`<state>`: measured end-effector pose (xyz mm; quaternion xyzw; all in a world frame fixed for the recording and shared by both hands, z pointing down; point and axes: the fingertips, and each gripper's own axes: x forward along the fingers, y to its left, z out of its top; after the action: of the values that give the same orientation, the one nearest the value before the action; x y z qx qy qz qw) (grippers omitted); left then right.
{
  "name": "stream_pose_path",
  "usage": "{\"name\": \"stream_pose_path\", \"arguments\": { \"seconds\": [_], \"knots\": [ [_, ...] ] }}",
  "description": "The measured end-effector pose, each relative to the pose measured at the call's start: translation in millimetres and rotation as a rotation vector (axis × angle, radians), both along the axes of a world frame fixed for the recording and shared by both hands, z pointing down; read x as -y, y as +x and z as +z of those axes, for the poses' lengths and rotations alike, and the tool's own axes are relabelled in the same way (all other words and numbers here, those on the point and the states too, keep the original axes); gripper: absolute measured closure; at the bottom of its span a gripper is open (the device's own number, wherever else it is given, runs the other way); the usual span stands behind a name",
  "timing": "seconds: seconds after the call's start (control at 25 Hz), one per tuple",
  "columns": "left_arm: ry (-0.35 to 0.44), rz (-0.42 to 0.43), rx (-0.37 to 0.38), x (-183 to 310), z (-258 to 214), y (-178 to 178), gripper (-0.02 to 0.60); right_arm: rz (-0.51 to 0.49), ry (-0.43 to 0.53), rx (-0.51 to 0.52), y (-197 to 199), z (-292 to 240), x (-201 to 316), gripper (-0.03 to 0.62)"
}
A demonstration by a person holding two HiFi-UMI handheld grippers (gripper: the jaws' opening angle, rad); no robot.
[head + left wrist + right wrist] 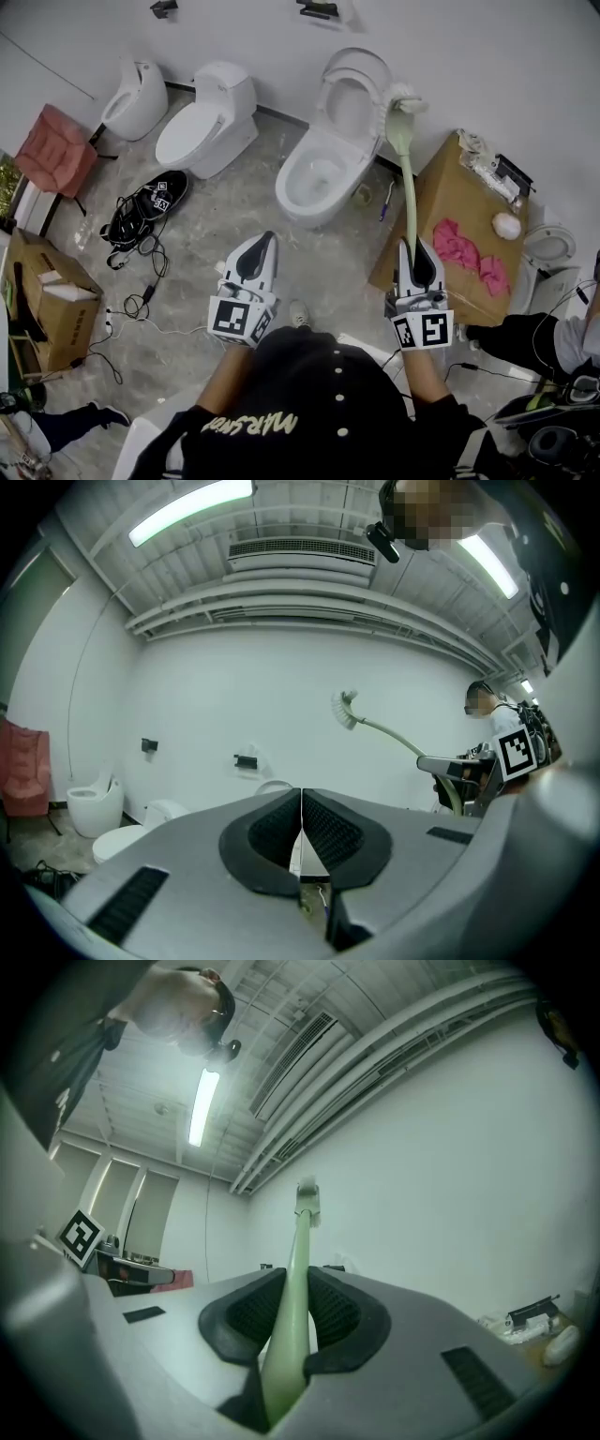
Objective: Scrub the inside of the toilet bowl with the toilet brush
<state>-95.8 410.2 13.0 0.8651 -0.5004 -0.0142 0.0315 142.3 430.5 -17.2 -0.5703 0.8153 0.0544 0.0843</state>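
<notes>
I find my right gripper (412, 246) clamped on the toilet brush (409, 178) handle, bristles raised ahead of it. My left gripper (265, 238) has its jaws together, empty. The toilet bowl (289, 195) lies ahead, between both grippers.

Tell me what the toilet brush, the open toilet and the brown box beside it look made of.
The toilet brush: smooth pale green plastic, probably, from its even colour and moulded curve. The open toilet: glossy white glazed ceramic, by its sheen. The brown box: matte cardboard, likely, from its flat tan faces.
</notes>
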Motion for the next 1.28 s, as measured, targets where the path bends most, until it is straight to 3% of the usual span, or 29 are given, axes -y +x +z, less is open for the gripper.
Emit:
{"name": "stream_pose_path", "arguments": {
  "seconds": [0.48,0.88,1.28],
  "knots": [
    [-0.011,0.05,-0.01,79.0,7.4,-35.4,0.555,0.0,-0.024,-0.024,-50.1,8.9,76.1,0.512],
    [-0.057,0.072,-0.002,134.3,28.3,-17.8,0.555,0.012,-0.058,-0.011,-37.3,26.6,134.6,0.511],
    [-0.043,0.058,0.026,254.9,22.8,3.6,0.555,-0.024,-0.058,-0.014,-17.9,24.7,262.8,0.511]
  ]
}}
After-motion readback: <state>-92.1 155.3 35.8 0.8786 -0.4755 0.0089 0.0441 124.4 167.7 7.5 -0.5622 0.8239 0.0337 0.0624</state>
